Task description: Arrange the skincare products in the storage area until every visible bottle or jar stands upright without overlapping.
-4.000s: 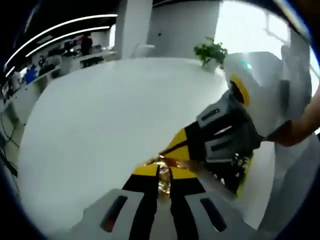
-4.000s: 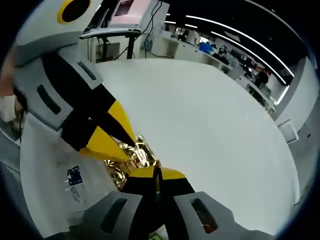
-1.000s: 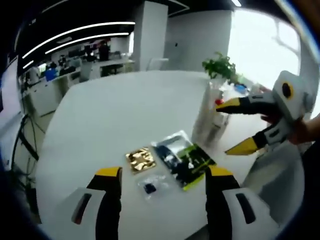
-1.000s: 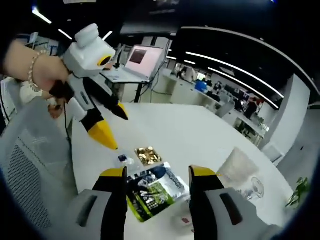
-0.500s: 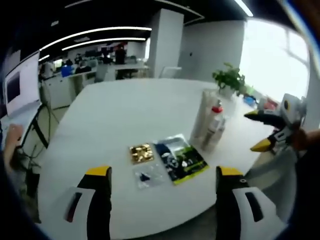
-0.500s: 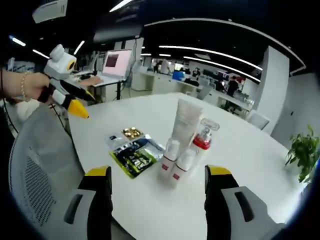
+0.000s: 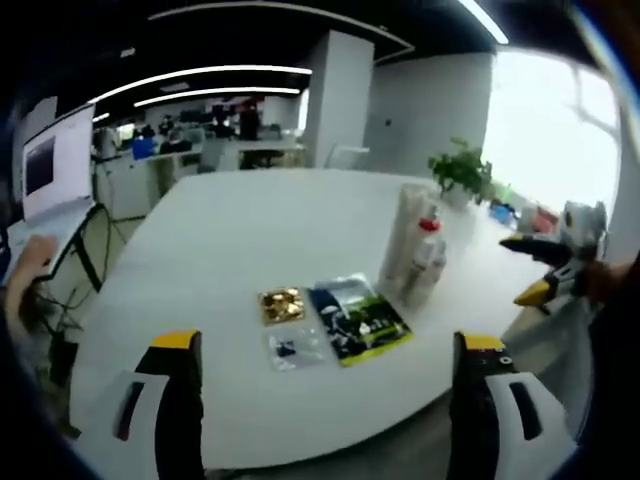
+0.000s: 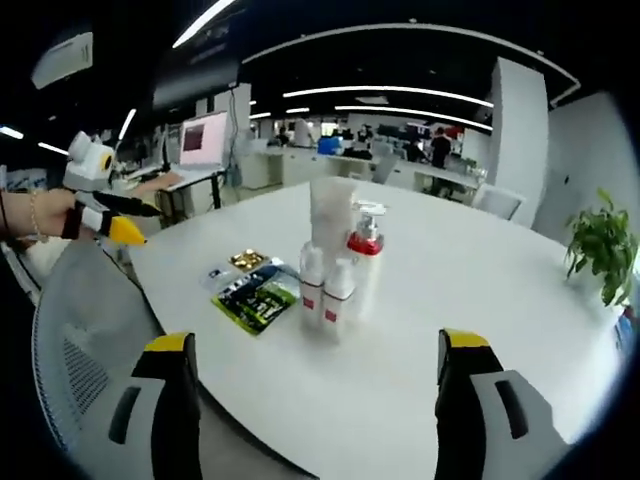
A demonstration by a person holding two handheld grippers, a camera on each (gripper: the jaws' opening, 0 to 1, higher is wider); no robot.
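Right gripper view: bottles [image 8: 337,268] upright mid-table [image 8: 480,300], packets [image 8: 252,292] flat beside. Right gripper [image 8: 312,400] and left gripper [image 7: 325,400] wide open, holding nothing. Could knock close-packed bottles down if reaching in carelessly

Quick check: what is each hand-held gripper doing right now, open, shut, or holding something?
Left hand-held gripper: open, jaws wide apart, holding nothing.
Right hand-held gripper: open, jaws wide apart, holding nothing.
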